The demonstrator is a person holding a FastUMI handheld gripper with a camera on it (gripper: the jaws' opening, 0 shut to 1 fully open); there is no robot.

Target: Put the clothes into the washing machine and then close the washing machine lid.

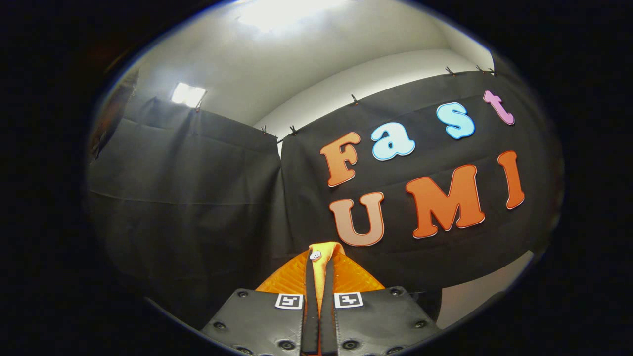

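Note:
My gripper (319,267) is shut on an orange piece of clothing (324,253), pinched between both fingers. The cloth pokes up past the fingertips and carries a small round white patch near its top. I am tilted upward, so the garment stands in front of the black booth wall. How much of the cloth hangs below the fingers is hidden.
Black cloth (198,188) hangs along the booth's back and left side, clipped at its top edge. Above it are a pale wall and ceiling (296,64) with a bright light. A pale strip of wall (474,291) shows under the cloth at the right.

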